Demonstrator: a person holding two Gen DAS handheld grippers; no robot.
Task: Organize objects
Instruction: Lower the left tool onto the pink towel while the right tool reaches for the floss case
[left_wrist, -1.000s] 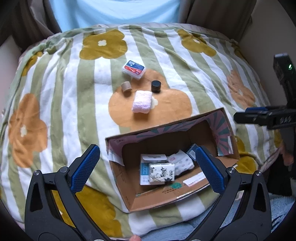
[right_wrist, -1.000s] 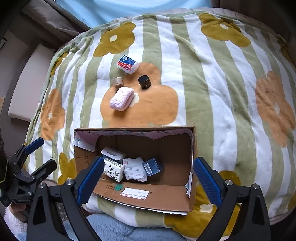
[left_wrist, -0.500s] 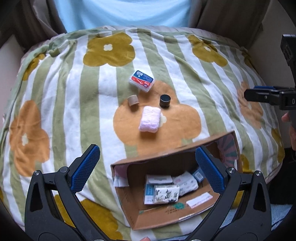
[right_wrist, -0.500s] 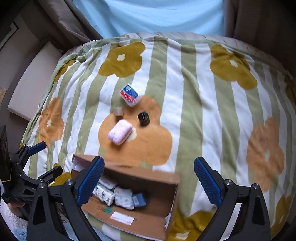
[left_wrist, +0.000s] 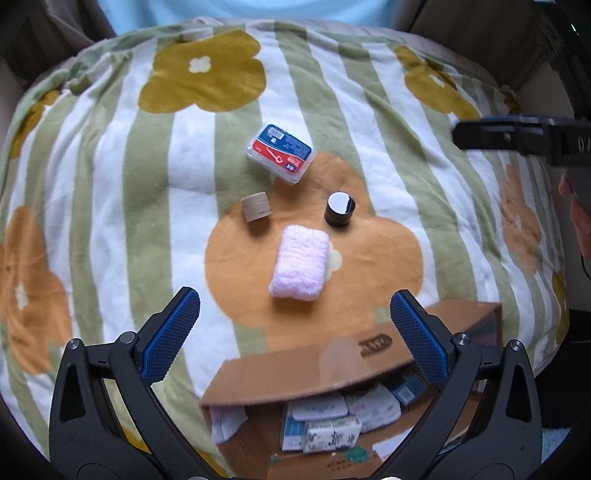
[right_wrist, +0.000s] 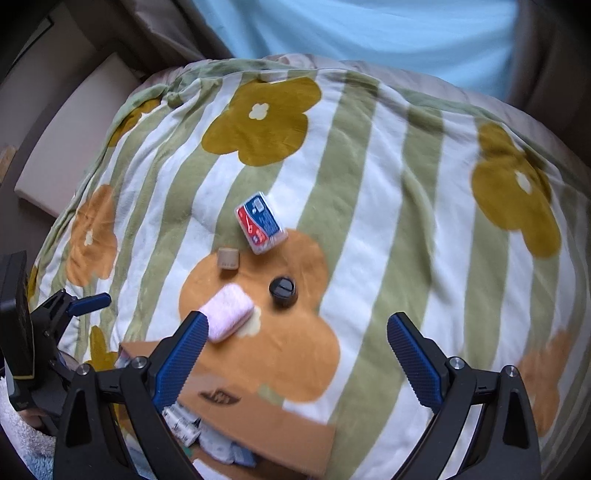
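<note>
Four loose things lie grouped on the orange flower of the striped blanket (left_wrist: 110, 184), out in the open where either tool can reach them: a rolled pink towel (left_wrist: 300, 267) nearest, a small tan jar (left_wrist: 256, 207) tipped on its side to its far left, a black-lidded jar (left_wrist: 339, 209) upright to its far right, and a red-and-blue plastic case (left_wrist: 280, 152) farthest away. Just near of the towel sits the cardboard box (left_wrist: 314, 373), open towards the person and already holding several packets, which suggests it is the collecting place and these four remain to be packed. The left gripper (left_wrist: 295, 338) hovers above the box's far wall with its fingers spread wide and nothing between them, lined up on the towel, probably the next pick. The right gripper (right_wrist: 297, 363) hangs likewise wide and empty, over the blanket right of the towel.
</note>
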